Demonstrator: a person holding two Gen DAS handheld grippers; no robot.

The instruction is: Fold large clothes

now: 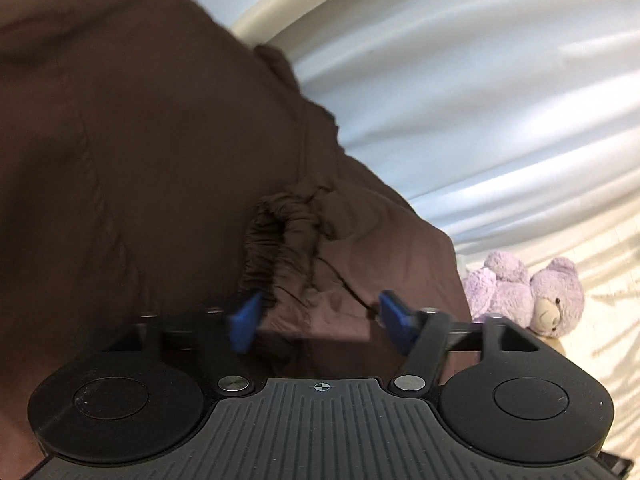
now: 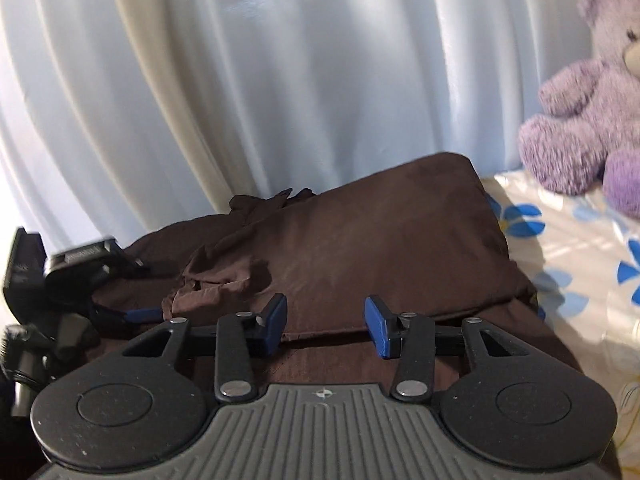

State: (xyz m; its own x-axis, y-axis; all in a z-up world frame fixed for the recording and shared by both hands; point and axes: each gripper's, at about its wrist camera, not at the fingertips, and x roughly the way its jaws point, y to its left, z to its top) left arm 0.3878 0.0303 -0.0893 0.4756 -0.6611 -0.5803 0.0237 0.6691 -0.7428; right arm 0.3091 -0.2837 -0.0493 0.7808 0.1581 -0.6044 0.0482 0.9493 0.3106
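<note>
Brown garment [image 2: 360, 248]: folded bundle on the floral bedsheet [image 2: 580, 248], long axis running from the near edge toward the white curtain [image 2: 280, 80], gathered waistband [image 1: 280, 236] shown clearly only by the left wrist view.
Left gripper [image 1: 320, 320]: spread wide, gripping nothing, over the cloth.
Right gripper [image 2: 325, 326]: likewise.
Purple teddy bear [image 2: 592, 120]: far right corner.
</note>
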